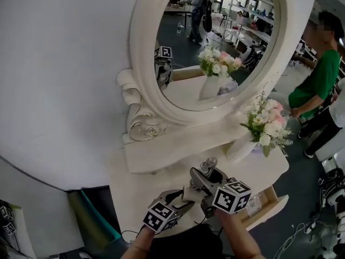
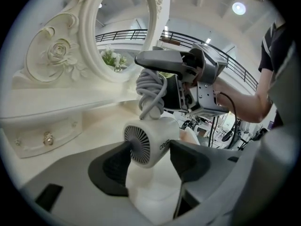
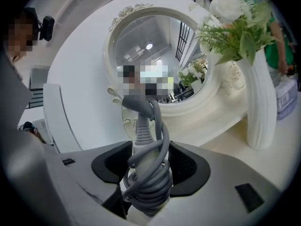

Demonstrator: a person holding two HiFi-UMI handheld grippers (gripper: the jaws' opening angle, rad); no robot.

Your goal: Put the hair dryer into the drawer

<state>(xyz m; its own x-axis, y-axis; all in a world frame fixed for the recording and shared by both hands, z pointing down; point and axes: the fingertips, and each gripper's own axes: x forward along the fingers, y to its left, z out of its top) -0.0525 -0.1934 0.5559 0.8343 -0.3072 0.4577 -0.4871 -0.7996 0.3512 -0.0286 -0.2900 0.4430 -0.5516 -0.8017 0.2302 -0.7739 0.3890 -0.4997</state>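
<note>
The white hair dryer (image 1: 195, 186) hangs over the front of the vanity top, held by both grippers. In the left gripper view its barrel with the round grille (image 2: 146, 144) sits between my left gripper's (image 2: 149, 155) pads, which press on both sides. My right gripper (image 3: 148, 167) is shut on the handle (image 3: 146, 173), which has the grey cord wound round it. The head view shows the left gripper (image 1: 180, 198) and right gripper (image 1: 209, 190) side by side at the bottom. The open drawer (image 1: 269, 205) juts out lower right of them.
An oval mirror in a carved white frame (image 1: 141, 63) stands at the back of the vanity top (image 1: 135, 190). A white vase of flowers (image 1: 263, 127) stands at its right end. A small drawer knob (image 2: 48, 138) shows on the raised shelf. A person in green (image 1: 318, 85) stands at the right.
</note>
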